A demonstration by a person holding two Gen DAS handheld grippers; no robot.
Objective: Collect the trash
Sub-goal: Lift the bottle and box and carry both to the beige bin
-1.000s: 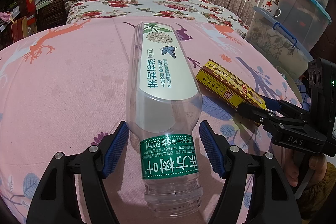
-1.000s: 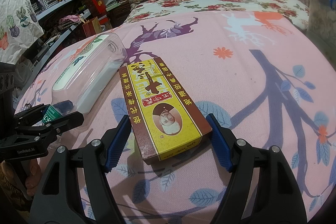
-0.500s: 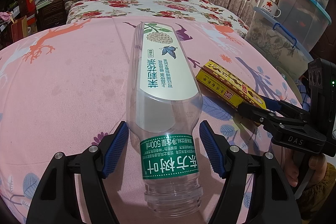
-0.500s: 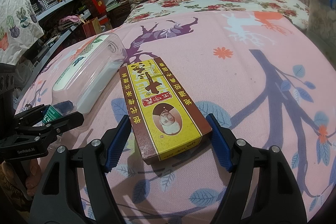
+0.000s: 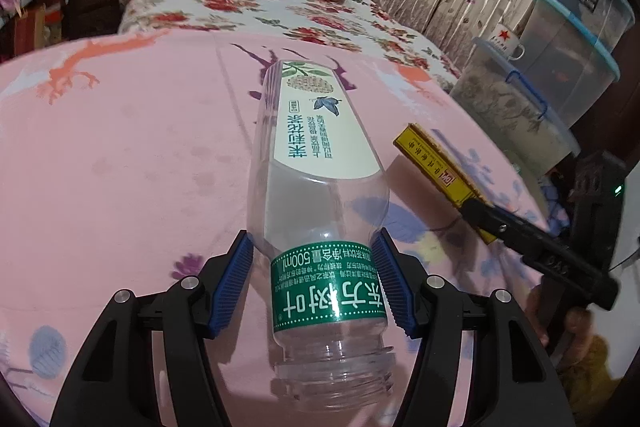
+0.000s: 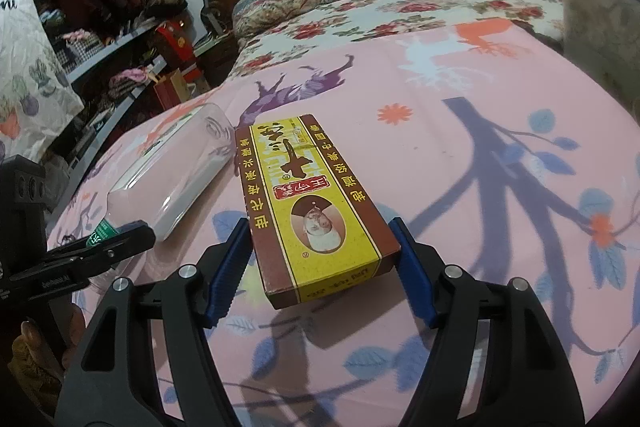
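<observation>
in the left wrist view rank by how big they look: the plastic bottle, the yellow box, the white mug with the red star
1. plastic bottle, largest by far, though it lies nearest the camera, which inflates it.
2. yellow box, seen mostly edge-on.
3. white mug, smallest, but farthest back on a storage bin lid, so its true size is unsure.

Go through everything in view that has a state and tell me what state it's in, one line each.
plastic bottle: empty, uncapped, on its side, neck between the left jaws.
yellow box: closed, raised off the bedspread, pinched at its near end.
left gripper: jaws shut on the bottle's neck.
right gripper: jaws shut on the box's sides.
storage bins: stacked, lids on.
enamel mug: upright on a bin lid.
</observation>
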